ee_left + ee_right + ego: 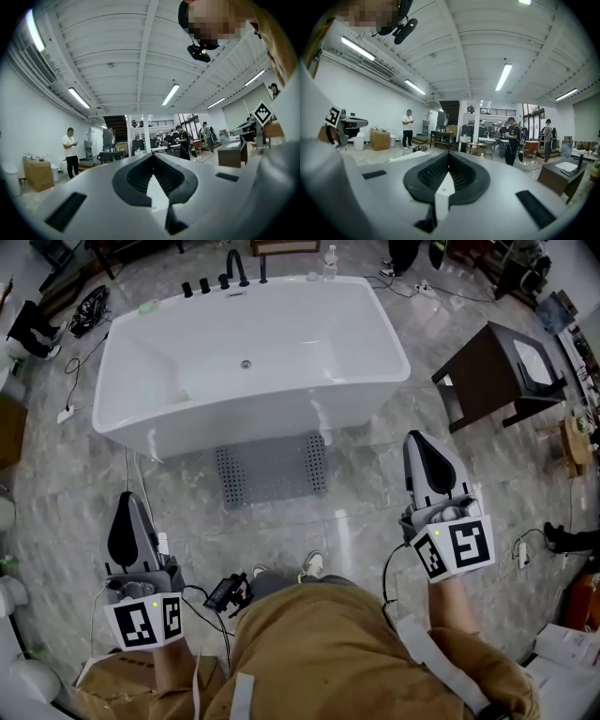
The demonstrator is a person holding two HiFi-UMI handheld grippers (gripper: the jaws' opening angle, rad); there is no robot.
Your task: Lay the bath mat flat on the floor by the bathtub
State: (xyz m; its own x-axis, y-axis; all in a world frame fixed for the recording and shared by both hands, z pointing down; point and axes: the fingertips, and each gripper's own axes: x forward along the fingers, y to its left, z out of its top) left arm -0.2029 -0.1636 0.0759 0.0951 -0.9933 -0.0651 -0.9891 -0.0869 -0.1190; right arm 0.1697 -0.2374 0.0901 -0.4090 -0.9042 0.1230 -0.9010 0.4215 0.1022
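Bath mat [271,468] lies flat beside the bathtub [246,360]; your left claw [129,532] and right claw [430,468] are closed, empty. Task looks done.

Grey bath mat [270,470] lies flat beside the bathtub [253,352], ahead of and between the left hand-held gripper [127,507] and right hand-held gripper [419,448], both closed.

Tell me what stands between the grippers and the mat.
Nothing visible. The mat lies flat by the tub; only bare floor separates it from the left gripper and right gripper, both shut and empty.
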